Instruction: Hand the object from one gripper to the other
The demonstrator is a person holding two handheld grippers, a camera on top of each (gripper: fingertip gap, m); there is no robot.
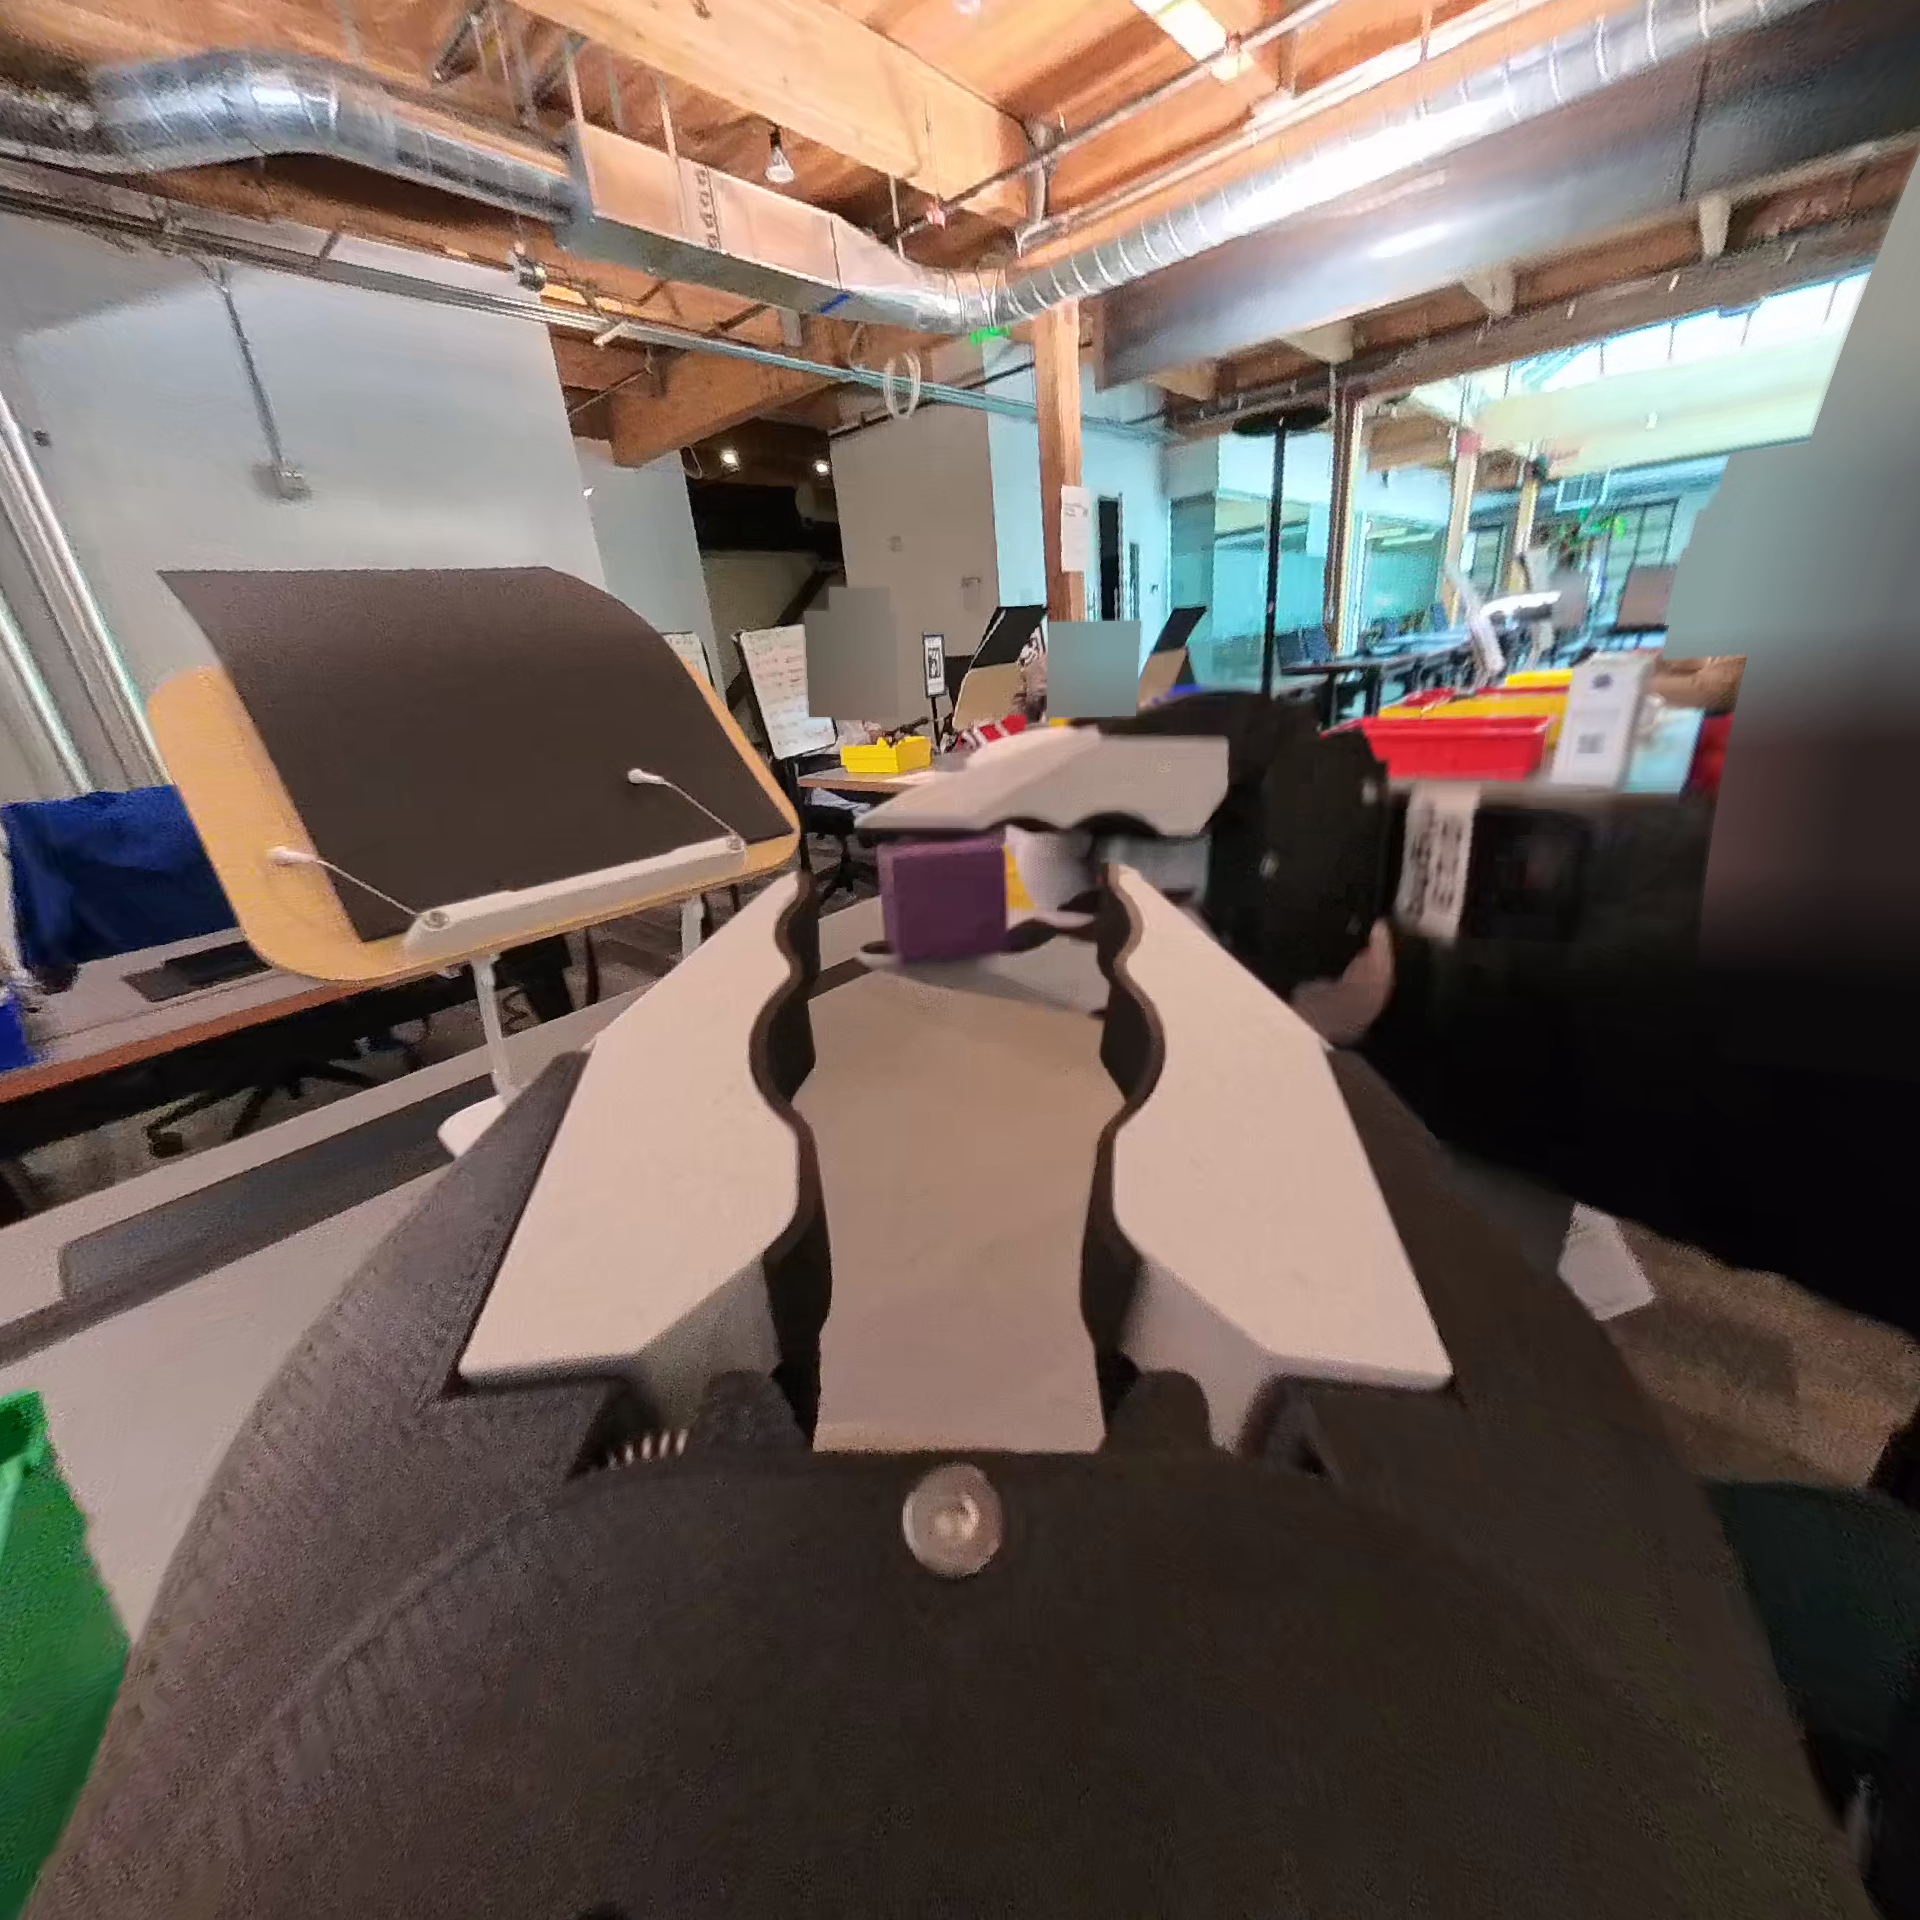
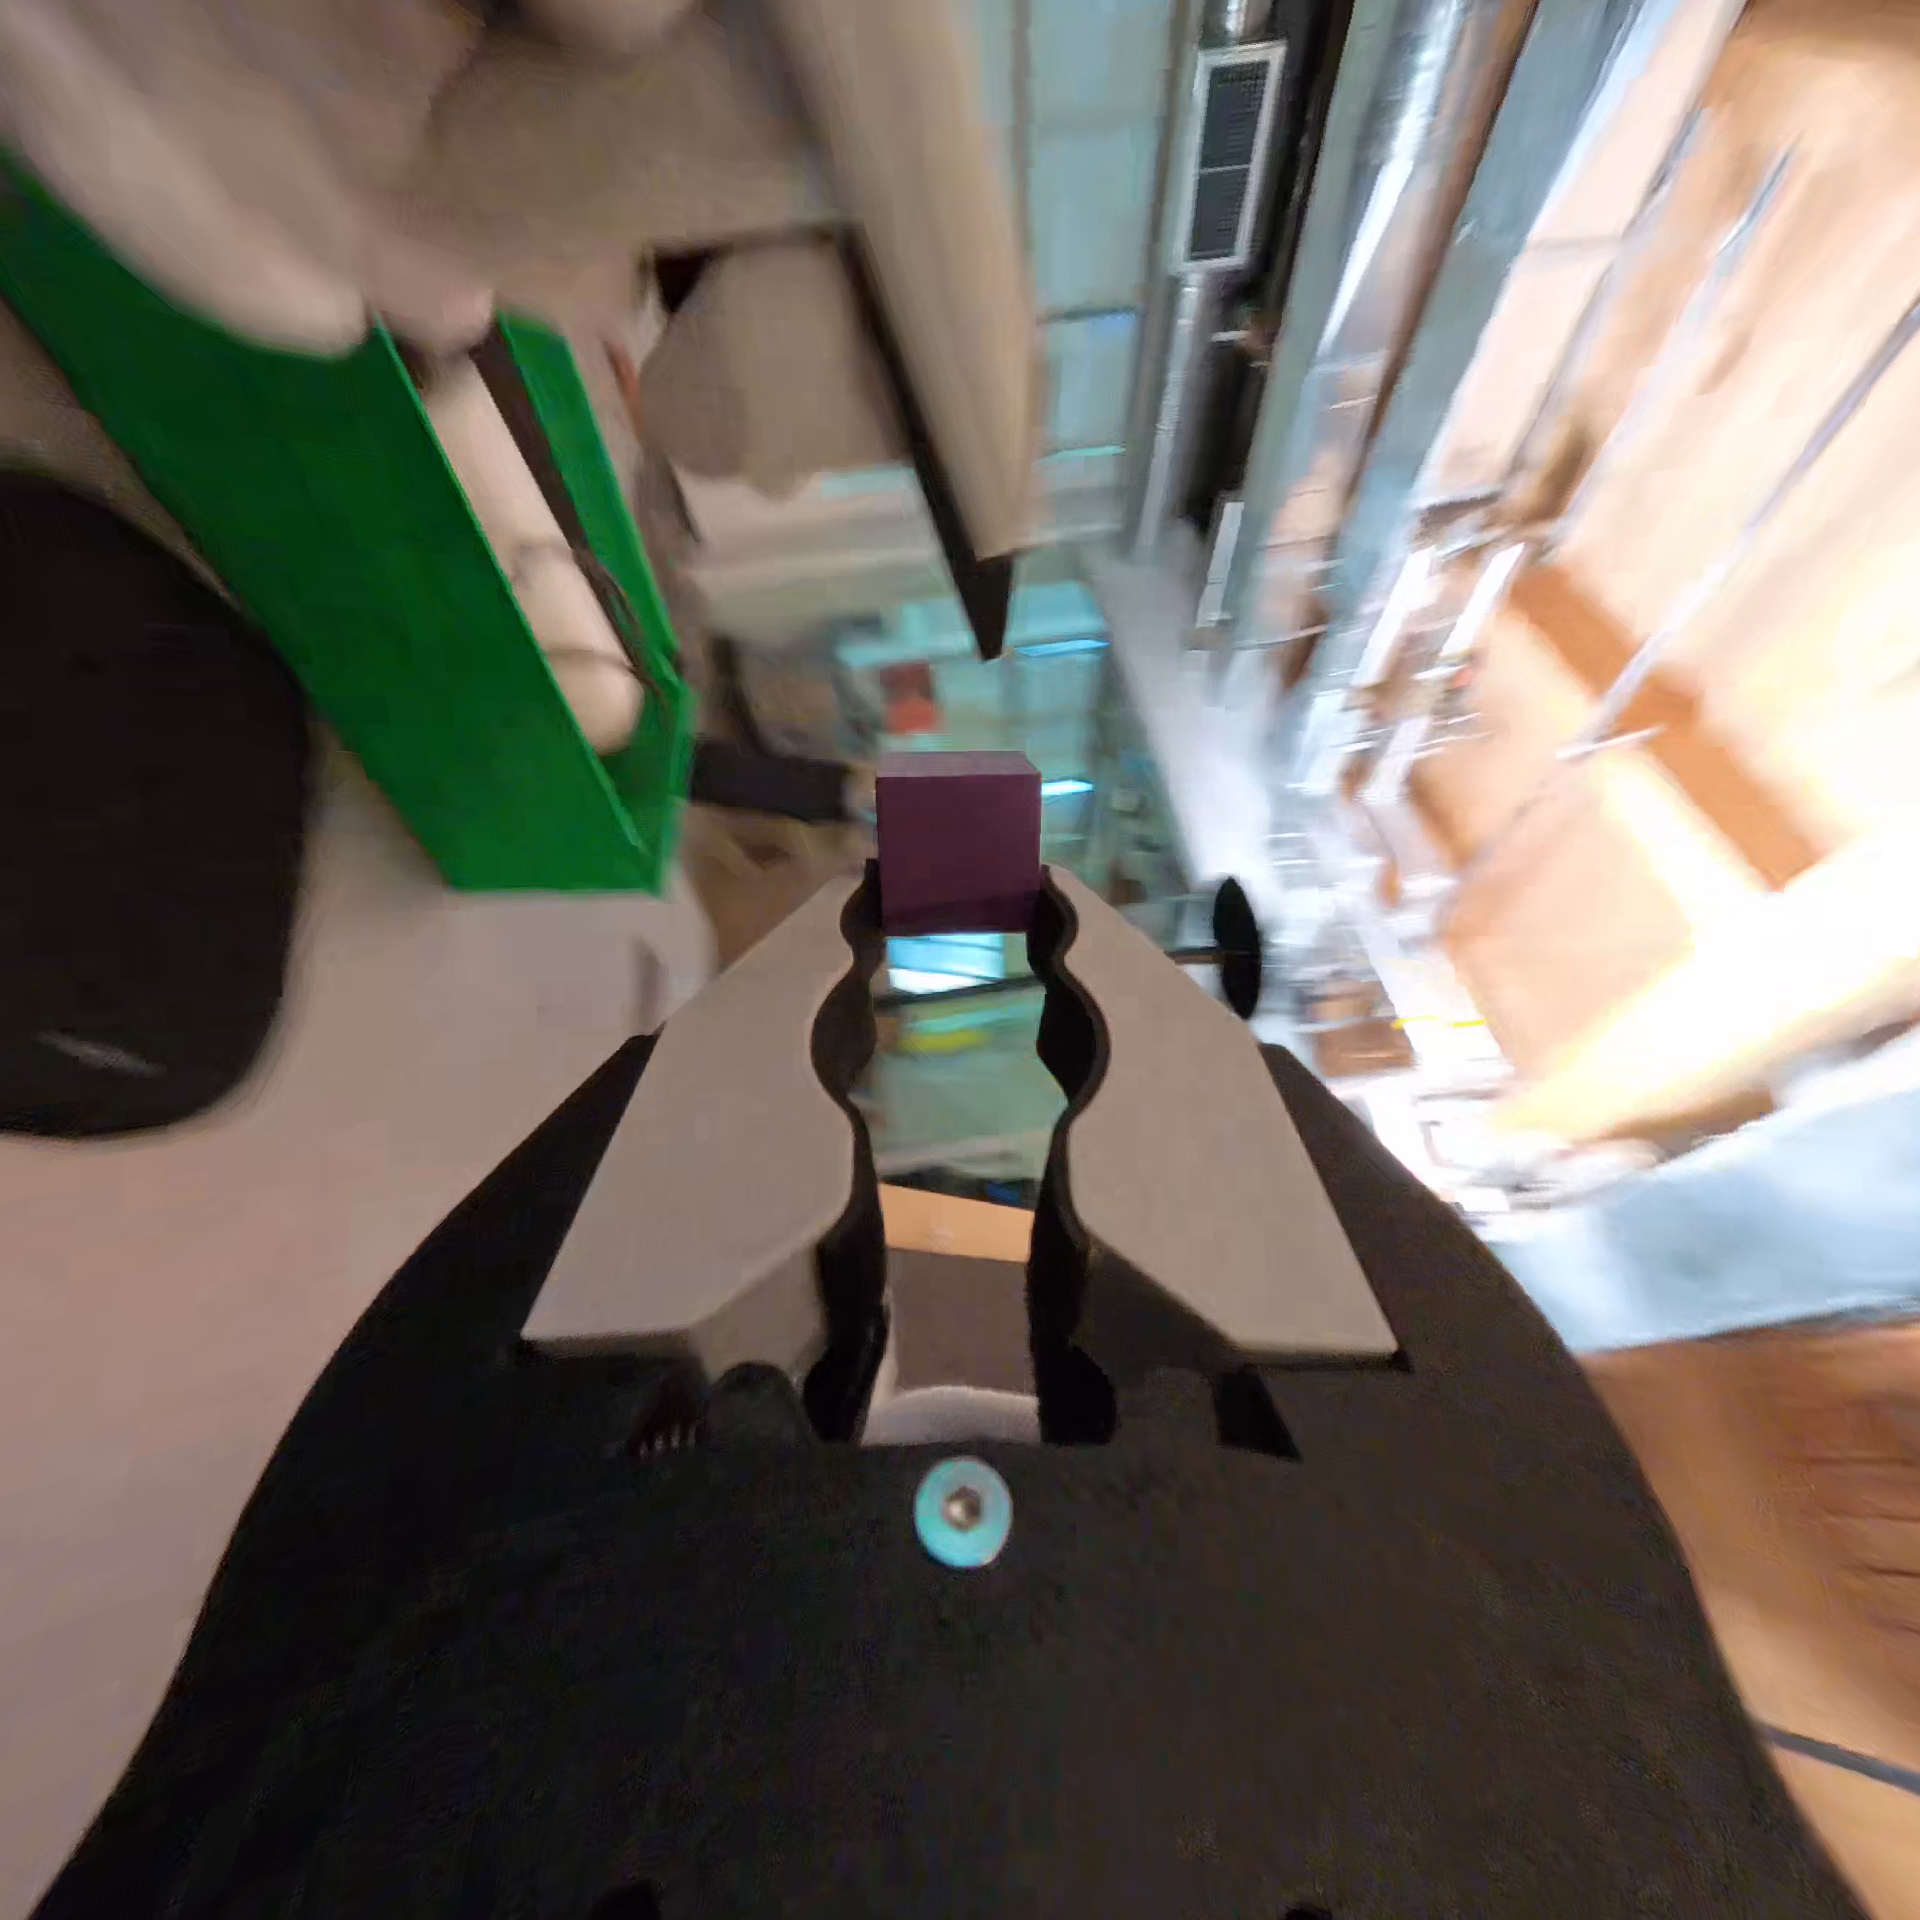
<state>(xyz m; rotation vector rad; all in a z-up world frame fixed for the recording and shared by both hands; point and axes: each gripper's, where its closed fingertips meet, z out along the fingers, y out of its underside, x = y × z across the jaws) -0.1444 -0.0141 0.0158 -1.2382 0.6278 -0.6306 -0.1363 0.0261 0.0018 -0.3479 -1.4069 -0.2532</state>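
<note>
A small purple cube is clamped between the fingertips of my right gripper, which comes in from the right, turned on its side. My left gripper is open, its grey fingers spread wide. The cube sits at about the height of the left fingertips, in the gap between them, and I cannot tell whether it touches them. In the right wrist view my right gripper is shut on the purple cube, which sticks out past the tips. Blurred grey fingers of the left gripper show above it.
A tilted wooden board with a black sheet stands on a stand at the left. A green bin sits at the lower left on the grey table and also shows in the right wrist view. Red and yellow bins stand far back.
</note>
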